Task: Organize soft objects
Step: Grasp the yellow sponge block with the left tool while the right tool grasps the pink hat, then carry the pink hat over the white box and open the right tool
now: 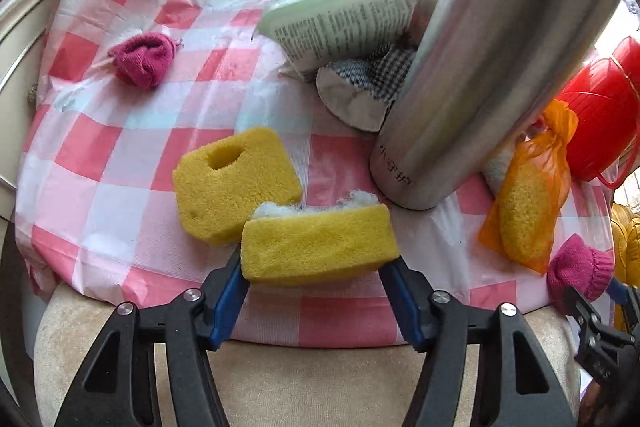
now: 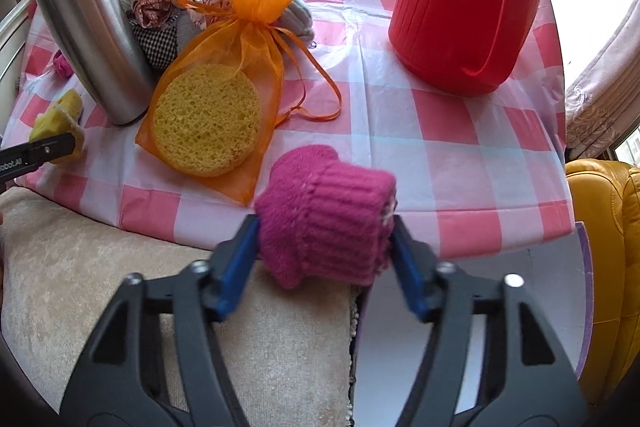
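A yellow sponge [image 1: 320,247] is clamped endwise between the pads of the left gripper [image 1: 316,275] at the near table edge, probably so it can be lifted clear of the second sponge [image 1: 234,183] touching it. A rolled pink sock [image 2: 328,219] is squeezed in the right gripper [image 2: 324,239], also at the near edge. Its likely mate [image 1: 144,59] lies well apart. Engraving on the steel flask [image 1: 480,67] cannot be read; print on the green pack [image 1: 344,23] is too small.
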A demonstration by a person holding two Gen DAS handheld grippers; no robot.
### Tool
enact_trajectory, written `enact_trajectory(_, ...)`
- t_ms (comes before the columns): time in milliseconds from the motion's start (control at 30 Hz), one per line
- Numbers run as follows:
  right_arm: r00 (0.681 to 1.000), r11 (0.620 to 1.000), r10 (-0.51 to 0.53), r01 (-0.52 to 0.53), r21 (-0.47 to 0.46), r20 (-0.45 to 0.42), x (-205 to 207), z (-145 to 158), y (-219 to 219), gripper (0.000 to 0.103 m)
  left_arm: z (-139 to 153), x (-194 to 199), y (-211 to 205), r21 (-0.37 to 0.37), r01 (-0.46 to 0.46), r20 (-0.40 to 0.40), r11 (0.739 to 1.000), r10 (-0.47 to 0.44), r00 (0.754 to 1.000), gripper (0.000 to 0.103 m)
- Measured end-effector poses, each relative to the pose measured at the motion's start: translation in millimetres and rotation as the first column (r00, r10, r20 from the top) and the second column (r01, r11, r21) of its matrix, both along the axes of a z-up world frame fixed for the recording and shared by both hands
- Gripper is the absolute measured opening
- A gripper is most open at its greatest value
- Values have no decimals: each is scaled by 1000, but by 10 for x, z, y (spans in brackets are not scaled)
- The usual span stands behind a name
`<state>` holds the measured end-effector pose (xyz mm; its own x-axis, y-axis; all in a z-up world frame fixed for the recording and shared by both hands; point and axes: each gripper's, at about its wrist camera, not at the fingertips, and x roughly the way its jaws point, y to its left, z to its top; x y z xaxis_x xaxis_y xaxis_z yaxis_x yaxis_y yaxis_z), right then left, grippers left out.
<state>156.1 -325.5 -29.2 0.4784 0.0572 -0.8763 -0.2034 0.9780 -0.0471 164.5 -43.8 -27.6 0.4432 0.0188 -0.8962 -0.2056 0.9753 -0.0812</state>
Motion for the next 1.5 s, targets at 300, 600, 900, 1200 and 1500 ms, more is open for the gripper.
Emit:
enact_trajectory(300, 999, 999, -33, 33, 16, 30, -93, 65, -82, 43, 270, -290, -187, 7, 17, 70, 1000, -18, 997, 63)
enact_trajectory(600, 993, 996, -85, 84, 16, 76, -252, 209, -278, 40, 482, -481, -491, -20, 92, 152, 996, -88, 985, 63)
enact_trajectory(900, 982, 987, -160, 157, 40, 101, -473, 336, -698, 40, 638, -663, -988, -73, 217, 211, 973, -198, 957, 63)
enact_trajectory(1200, 949, 957, -289, 287, 34, 125, -756, 405, -1386, 40, 726, -876, -1849, -99, 413, 233, 905, -383, 894, 63)
enact_trajectory(1500, 910, 919, -393, 394, 21, 131, -976, 415, -1858, 43, 668, -1096, -2687, -82, 583, 214, 808, -557, 802, 63)
